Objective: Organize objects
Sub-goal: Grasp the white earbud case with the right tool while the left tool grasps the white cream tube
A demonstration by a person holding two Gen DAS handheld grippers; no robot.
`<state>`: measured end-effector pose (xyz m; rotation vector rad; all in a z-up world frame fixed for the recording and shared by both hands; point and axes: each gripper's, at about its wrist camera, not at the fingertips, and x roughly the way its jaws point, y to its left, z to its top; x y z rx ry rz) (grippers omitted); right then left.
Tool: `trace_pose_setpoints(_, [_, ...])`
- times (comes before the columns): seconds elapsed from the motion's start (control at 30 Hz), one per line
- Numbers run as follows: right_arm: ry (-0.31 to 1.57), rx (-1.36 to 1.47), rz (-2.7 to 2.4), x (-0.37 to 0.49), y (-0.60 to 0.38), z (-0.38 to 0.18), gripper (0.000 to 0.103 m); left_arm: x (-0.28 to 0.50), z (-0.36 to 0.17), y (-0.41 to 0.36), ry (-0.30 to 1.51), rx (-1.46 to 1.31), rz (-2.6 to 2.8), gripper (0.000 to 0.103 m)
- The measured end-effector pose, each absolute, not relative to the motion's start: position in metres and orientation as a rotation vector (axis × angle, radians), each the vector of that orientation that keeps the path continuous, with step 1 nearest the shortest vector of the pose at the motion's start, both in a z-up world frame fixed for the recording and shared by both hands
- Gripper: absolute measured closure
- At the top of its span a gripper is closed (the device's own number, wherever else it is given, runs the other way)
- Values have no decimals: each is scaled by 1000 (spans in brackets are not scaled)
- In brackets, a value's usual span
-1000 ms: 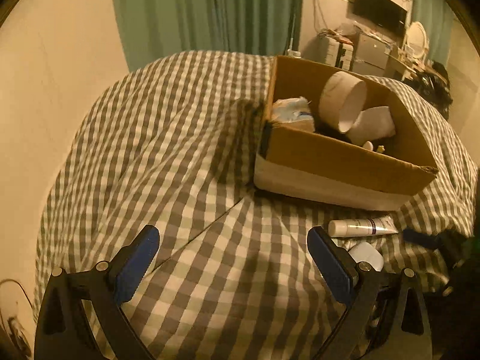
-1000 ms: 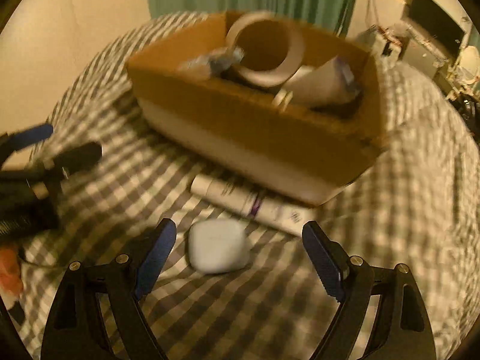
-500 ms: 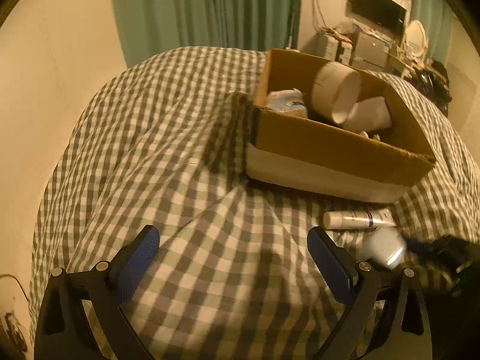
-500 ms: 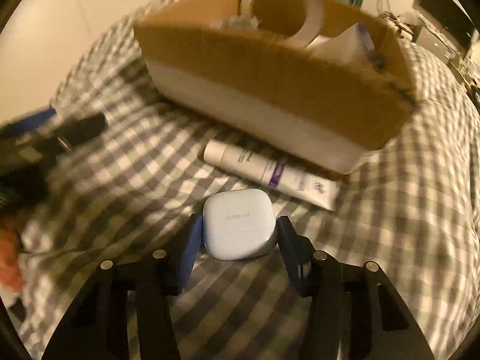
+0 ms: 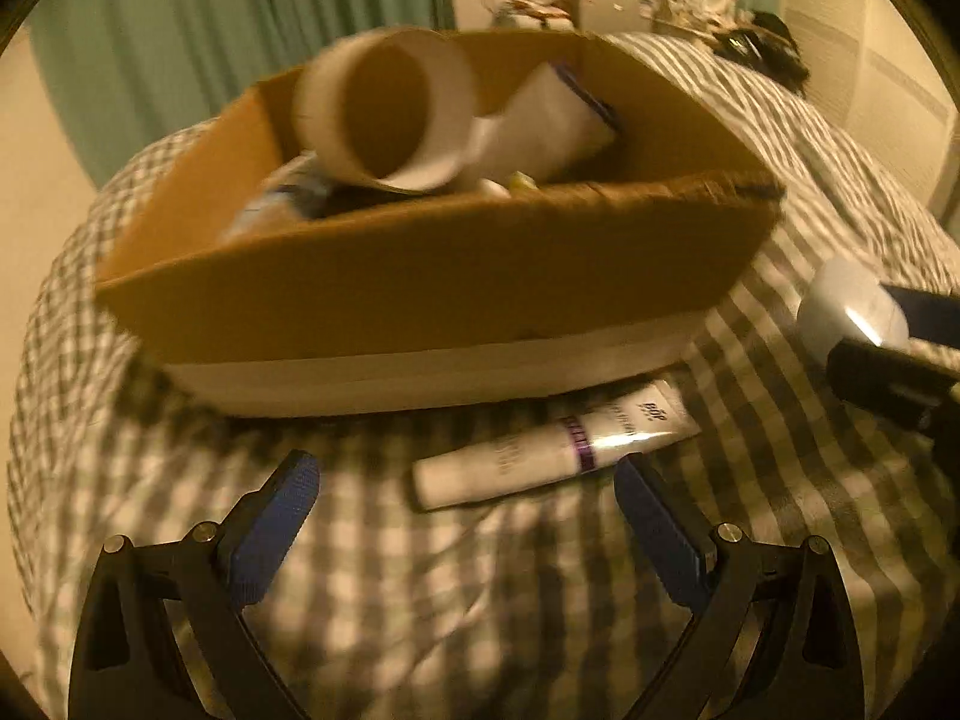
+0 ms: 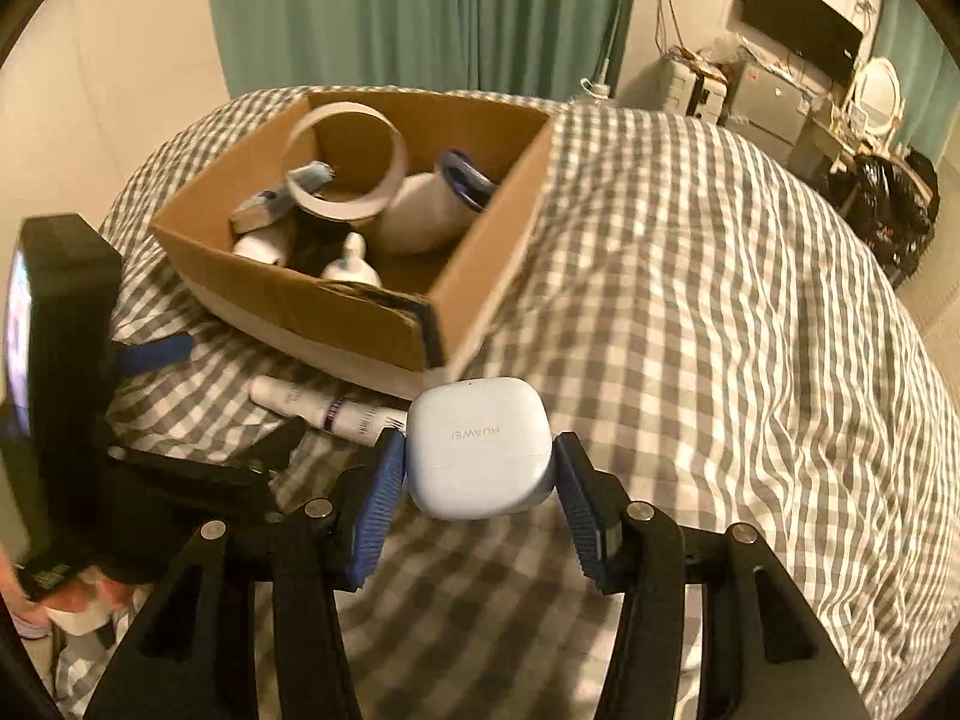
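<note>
Right tool [image 6: 474,483] clamped on smooth rounded white earbud case [image 6: 478,447], left tool [image 5: 465,507] gaping wide, empty, glossy tube [image 5: 555,447] on checked bedspread [image 6: 720,300], beside cardboard box [image 5: 420,288]

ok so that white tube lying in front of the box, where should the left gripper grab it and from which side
Grip the white tube across its round body near the purple band, coming down from above with the left gripper open. It lies flat on the checked bedcover, close along the cardboard box, so a side approach looks blocked. The flat crimped end toward the right seems a poorer hold.
</note>
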<state>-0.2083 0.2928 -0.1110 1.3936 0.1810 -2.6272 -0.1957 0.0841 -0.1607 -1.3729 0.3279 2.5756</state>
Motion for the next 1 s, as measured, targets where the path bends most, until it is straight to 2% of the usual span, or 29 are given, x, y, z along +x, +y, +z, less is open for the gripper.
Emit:
trace_pose_setpoints(0.1, [97,1400,-2629,-212,301,-115,52,-202,-170,96,343,-1372,2497,2])
trace_pose_setpoints(0.27, [66,1398,-2604,-211,300,-123,52,-208,-178,110,382,-1371,2427,2])
trace_pose_setpoints(0.47, [5,1407,-2617,-202,311,-124,52,-199,-174,110,373,-1351,2378,6])
trace_pose_setpoints(0.57, [-16,1409,-2637,-197,312,-125,52,-190,-168,108,387,-1335,2367,17])
trace_pose_setpoints(0.63, [-38,1410,-2642,-194,314,-125,52,-183,-164,105,406,-1325,2363,30])
trace_pose_setpoints(0.67, [-49,1412,-2643,-192,316,-124,52,-180,-162,103,416,-1320,2360,33])
trace_pose_setpoints(0.73, [-66,1412,-2648,-190,318,-124,52,-176,-158,99,426,-1323,2352,48])
trace_pose_setpoints(0.8, [-80,1415,-2650,-190,317,-125,52,-169,-156,95,382,-1301,2288,70])
trace_pose_setpoints(0.87, [-87,1414,-2650,-189,318,-124,52,-168,-151,102,387,-1258,2237,70])
trace_pose_setpoints(0.97, [-95,1415,-2649,-189,319,-125,52,-174,-162,119,611,-1227,2262,69])
trace_pose_setpoints(1.0, [-99,1416,-2647,-190,319,-125,52,-178,-166,123,663,-1244,2265,64])
